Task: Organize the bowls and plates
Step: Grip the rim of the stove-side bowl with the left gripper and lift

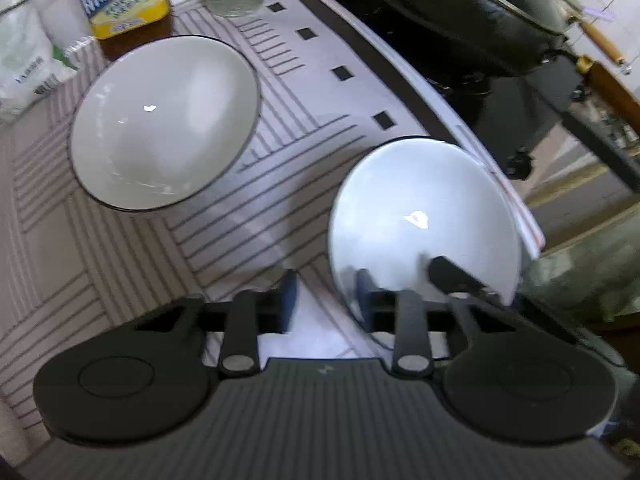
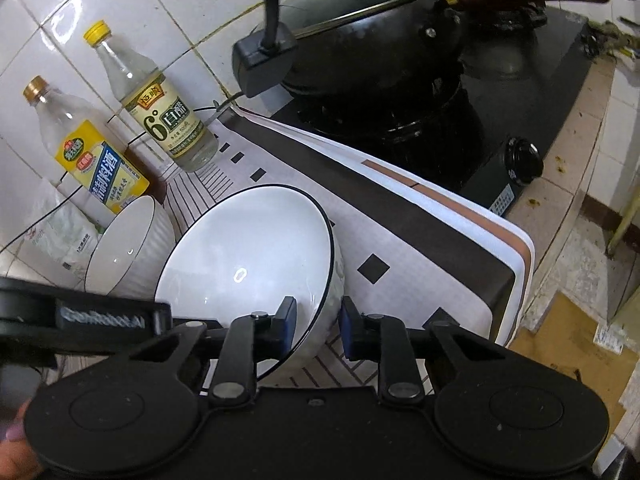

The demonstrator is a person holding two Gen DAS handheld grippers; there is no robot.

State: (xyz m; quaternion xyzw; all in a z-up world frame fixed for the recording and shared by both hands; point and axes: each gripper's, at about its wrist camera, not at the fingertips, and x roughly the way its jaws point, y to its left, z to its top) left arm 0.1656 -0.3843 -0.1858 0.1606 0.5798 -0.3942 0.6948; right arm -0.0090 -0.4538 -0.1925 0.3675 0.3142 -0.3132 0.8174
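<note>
the right gripper (image 2: 318, 320) is clenched on the rim of the large white bowl (image 2: 248, 264), one blue pad inside the black-edged lip and the other against the outer wall, so the bowl hangs tilted with its mouth turned up and to the left, toward the smaller ribbed bowl (image 2: 128, 248) just beside it. that is the relation the next move likely turns on: the ribbed bowl lies to the left of the held one, close enough that the two rims look near touching, and nesting them would mean swinging leftward. in the left wrist view the left gripper (image 1: 326, 300) has its jaws drawn close together over the striped mat (image 1: 160, 248); a bowl's rim sits just at its right finger, and i cannot tell whether the pads truly pinch it. another white bowl (image 1: 164, 120) rests upright farther off on the mat. behind stand two bottles, the yellow-labelled bottle (image 2: 96, 160) and the vinegar bottle (image 2: 160, 108), close to the ribbed bowl, so a wide swing could knock them. the black wok (image 2: 368, 36) sits on the stove (image 2: 520, 128), well apart to the right.
</note>
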